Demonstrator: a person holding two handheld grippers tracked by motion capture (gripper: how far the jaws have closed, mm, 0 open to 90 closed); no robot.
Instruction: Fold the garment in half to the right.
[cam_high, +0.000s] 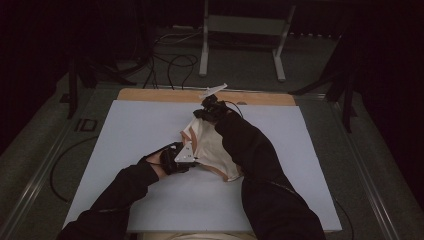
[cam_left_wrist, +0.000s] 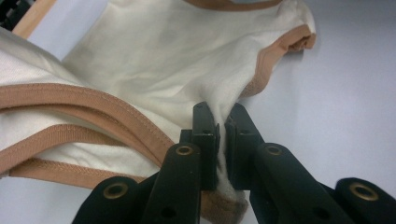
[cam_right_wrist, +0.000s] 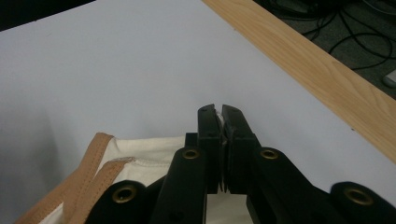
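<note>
A small cream garment with tan trim (cam_high: 210, 145) is held off the white table sheet (cam_high: 125, 130) between both grippers. My left gripper (cam_high: 192, 159) pinches its near edge; in the left gripper view the jaws (cam_left_wrist: 222, 123) are shut on a fold of the cream cloth (cam_left_wrist: 154, 60). My right gripper (cam_high: 206, 114) holds the far end, higher up, near the back of the sheet. In the right gripper view its jaws (cam_right_wrist: 219, 114) are shut with a sliver of white cloth between them, and the garment (cam_right_wrist: 116, 163) hangs below at lower left.
A wooden table edge (cam_high: 150, 94) runs along the back of the white sheet. Behind it, cables (cam_high: 170, 62) lie on the grey floor beside a metal stand (cam_high: 242, 35). Black sleeves (cam_high: 260, 165) come in from the bottom.
</note>
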